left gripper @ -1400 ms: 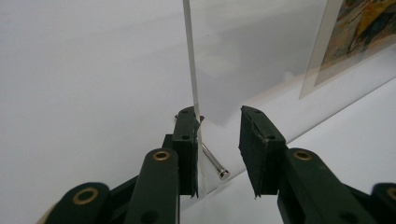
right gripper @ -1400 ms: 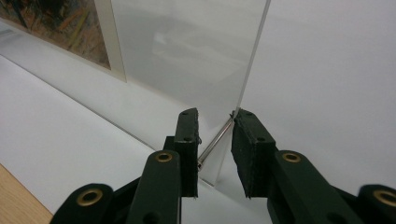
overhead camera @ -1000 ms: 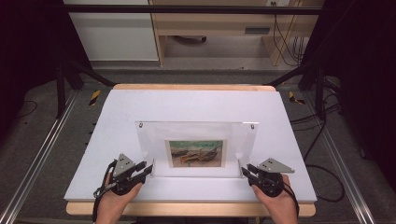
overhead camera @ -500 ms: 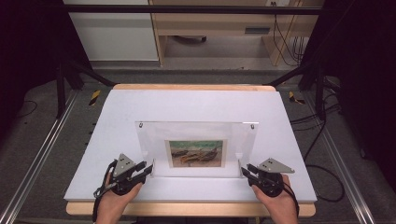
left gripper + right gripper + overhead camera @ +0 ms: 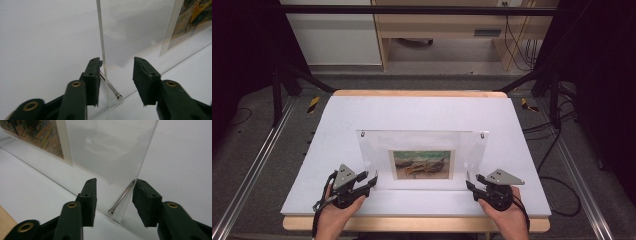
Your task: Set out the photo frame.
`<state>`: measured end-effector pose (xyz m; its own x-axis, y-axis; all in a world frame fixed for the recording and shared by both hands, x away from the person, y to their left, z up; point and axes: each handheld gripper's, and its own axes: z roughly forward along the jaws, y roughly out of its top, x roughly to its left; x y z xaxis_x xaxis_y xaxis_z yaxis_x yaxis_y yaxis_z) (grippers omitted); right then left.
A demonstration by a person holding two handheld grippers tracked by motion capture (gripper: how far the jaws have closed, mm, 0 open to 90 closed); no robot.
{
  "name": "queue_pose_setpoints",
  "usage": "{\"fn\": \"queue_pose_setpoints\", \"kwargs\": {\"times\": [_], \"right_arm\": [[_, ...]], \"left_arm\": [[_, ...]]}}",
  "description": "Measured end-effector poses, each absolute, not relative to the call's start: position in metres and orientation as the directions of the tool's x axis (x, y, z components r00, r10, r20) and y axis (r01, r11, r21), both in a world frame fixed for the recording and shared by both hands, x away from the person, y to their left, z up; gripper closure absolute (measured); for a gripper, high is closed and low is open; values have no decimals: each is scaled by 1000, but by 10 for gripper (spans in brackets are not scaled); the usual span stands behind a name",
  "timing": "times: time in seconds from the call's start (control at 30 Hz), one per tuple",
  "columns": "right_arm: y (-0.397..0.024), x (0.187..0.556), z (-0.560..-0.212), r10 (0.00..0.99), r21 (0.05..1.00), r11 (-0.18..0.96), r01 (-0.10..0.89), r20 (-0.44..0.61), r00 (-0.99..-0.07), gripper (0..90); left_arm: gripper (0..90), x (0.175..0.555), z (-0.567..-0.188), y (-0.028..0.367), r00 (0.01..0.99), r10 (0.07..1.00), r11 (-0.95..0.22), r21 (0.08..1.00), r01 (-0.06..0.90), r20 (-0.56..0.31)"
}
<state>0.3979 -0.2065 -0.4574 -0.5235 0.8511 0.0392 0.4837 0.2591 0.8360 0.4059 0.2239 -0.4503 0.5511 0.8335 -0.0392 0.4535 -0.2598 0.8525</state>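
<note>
A clear acrylic picture frame [image 5: 422,145] stands upright on the white table [image 5: 422,112], holding a painting of boats [image 5: 422,164]. My left gripper [image 5: 373,179] is open at its lower left corner. In the left gripper view the jaws [image 5: 117,67] straddle the pane's edge [image 5: 101,37], with a metal pin [image 5: 110,86] crossing the corner. My right gripper [image 5: 471,184] is open at the lower right corner. Its jaws [image 5: 115,186] straddle the pane [image 5: 110,152] and another metal pin [image 5: 121,197]. The right jaw touches or nearly touches that pin.
Bare white table surface lies behind and beside the frame. The table's wooden front edge [image 5: 412,224] runs just under the person's hands. Metal rails [image 5: 254,170] flank the table, and cables [image 5: 557,150] trail on the floor at the right.
</note>
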Motion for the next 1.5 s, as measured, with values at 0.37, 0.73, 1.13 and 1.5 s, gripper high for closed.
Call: {"fn": "queue_pose_setpoints", "kwargs": {"times": [0.37, 0.73, 1.13, 1.5], "right_arm": [[-203, 401, -455, 873, 855, 266, 445, -17, -488, 127], [-199, 396, -450, 848, 886, 290, 362, -62, -527, 71], [-201, 386, -443, 846, 905, 283, 318, -79, -526, 72], [-223, 376, -436, 898, 924, 210, 321, -53, -437, 102]], "left_arm": [[187, 410, -451, 219, 560, 827, -238, 870, 431, -51], [53, 408, -449, 219, 590, 807, -251, 884, 394, -33], [53, 399, -446, 218, 608, 794, -262, 896, 358, -11], [54, 392, -442, 234, 570, 821, -252, 907, 338, 16]]}}
